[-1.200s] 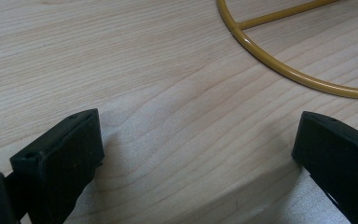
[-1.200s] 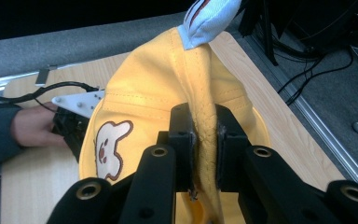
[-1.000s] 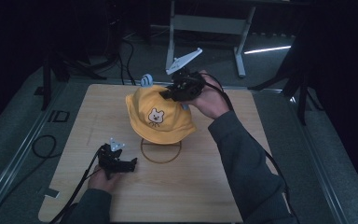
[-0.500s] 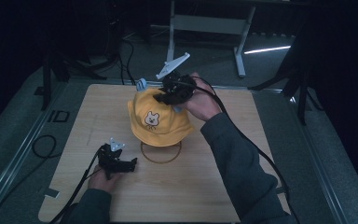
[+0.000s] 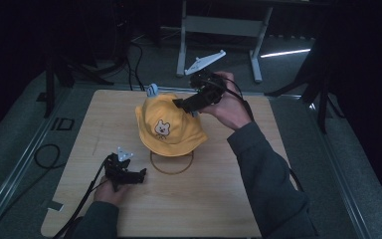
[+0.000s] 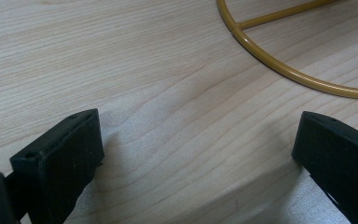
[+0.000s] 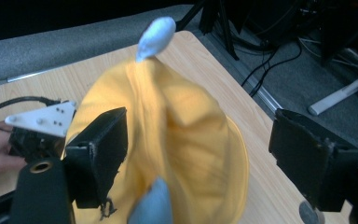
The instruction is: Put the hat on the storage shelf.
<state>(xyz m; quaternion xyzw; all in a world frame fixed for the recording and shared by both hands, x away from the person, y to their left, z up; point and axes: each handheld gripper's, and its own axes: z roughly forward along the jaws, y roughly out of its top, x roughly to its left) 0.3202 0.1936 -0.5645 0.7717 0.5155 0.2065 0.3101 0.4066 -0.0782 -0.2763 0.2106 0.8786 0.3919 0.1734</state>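
A yellow bucket hat (image 5: 169,125) with a small bear face on its front sits on a gold wire stand (image 5: 171,163) near the middle of a pale wooden table (image 5: 278,149). The hat covers most of the stand; from the high view its ring base shows only as a curve on the table below the brim. A pale blue ear (image 5: 152,90) sticks up at the hat's far left edge. In the right gripper view a second pale blue ear (image 7: 152,209) is cut off at the bottom edge and blurred.

The right gripper (image 5: 189,105) hangs at the hat's far right side. Its jaws have just been opening and now stand wide, one on either side of the crown, with neither pad pressing the fabric. The person's right hand (image 5: 229,102) is wrapped around its body, hiding much of it.

The left gripper (image 5: 138,175) rests on the near left part of the table, just near-left of the stand's ring. Its jaws are spread wide with only bare wood between them. The left hand (image 5: 110,188) behind it is partly hidden by the sleeve. The room beyond the table is too dark to read.
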